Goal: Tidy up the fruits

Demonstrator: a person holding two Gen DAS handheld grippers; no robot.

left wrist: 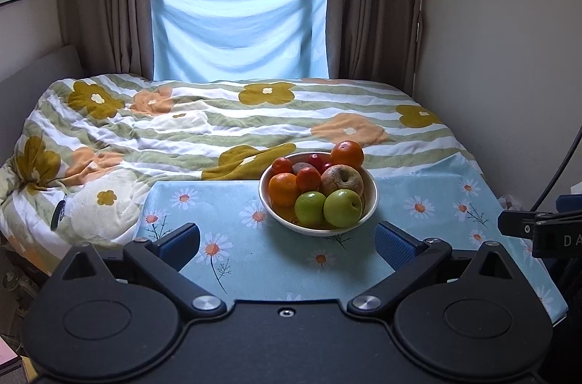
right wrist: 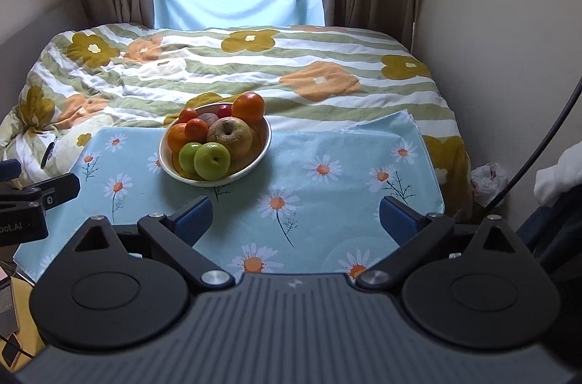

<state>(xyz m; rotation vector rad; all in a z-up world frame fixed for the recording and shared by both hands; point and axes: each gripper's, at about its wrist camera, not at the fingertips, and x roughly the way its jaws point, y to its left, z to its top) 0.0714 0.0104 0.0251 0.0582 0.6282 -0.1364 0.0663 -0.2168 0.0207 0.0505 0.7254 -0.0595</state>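
Bed (left wrist: 225, 115) with a striped, flowered quilt fills the far field beyond both grippers; blue daisy-print cloth (left wrist: 232, 202) covers the table directly under and ahead of them. White bowl (left wrist: 369, 202) sits on that cloth, holding a full heap of fruit: wrinkled tan apple (left wrist: 342, 179) at centre, two green apples (left wrist: 329, 207) on the near side touching each other, large orange (left wrist: 347, 154) topmost at the far rim, another orange (left wrist: 283, 188) at the bowl's left, smaller red-orange fruits (left wrist: 307, 178) and a dark red one (left wrist: 315, 160) behind. Left gripper (left wrist: 287, 240): blue-padded fingers spread wide, nothing between them; bowl lies just ahead, slightly right of its centreline, not touched. Right gripper (right wrist: 294, 216): fingers likewise wide apart and empty; bowl (right wrist: 260, 149) lies ahead and to its left, beyond the left fingertip, apart from it. Each gripper's body shows at the edge of the other's view, side by side.
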